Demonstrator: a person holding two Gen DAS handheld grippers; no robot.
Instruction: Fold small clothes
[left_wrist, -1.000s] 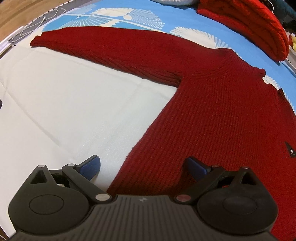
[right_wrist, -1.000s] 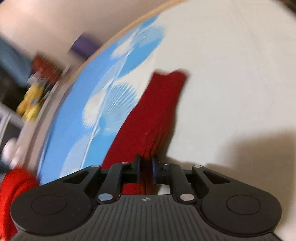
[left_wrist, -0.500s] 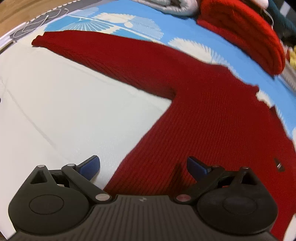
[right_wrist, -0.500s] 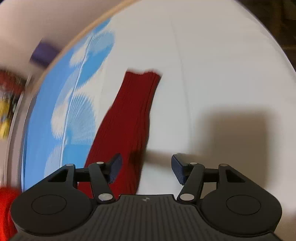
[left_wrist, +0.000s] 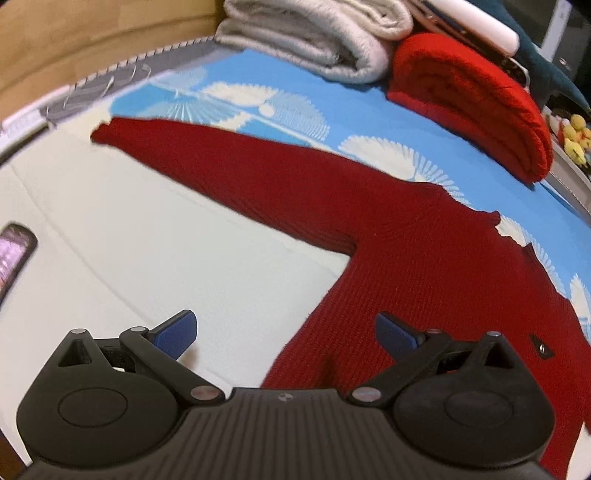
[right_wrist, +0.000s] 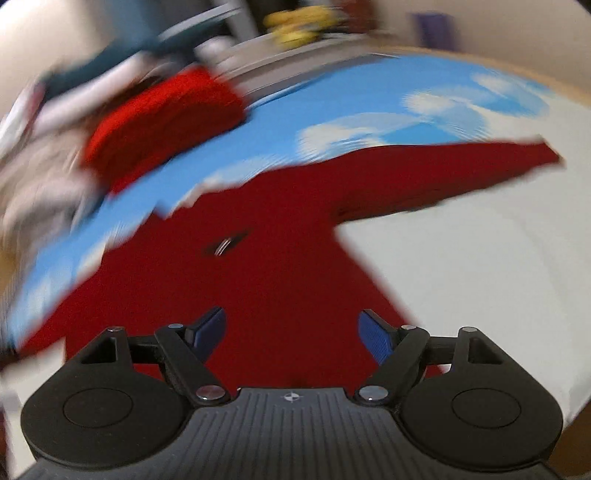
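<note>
The dark red knit sweater (left_wrist: 424, 266) lies flat, body low in both views and directly ahead of my two hand-held grippers. Its left sleeve (left_wrist: 229, 166) runs up and to the left, long axis slanting away from my left hand-held gripper (left_wrist: 286, 334), whose jaws stand wide apart with nothing between them, one pad over the white sheet (left_wrist: 147, 240) and the other over the sweater's side edge. My right hand-held gripper (right_wrist: 291, 334) has just been opening; its jaws are apart and empty above the sweater's lower body, with the other sleeve (right_wrist: 461, 166) stretching off to the right. I judge the left gripper nearer the left sleeve and the right nearer its own. The surface looks like a bed: white sheet in front, blue patterned cover (left_wrist: 258, 96) behind. Beyond lie a folded red garment (left_wrist: 476, 96) and folded grey cloth (left_wrist: 314, 40); the right view is blurred.
</note>
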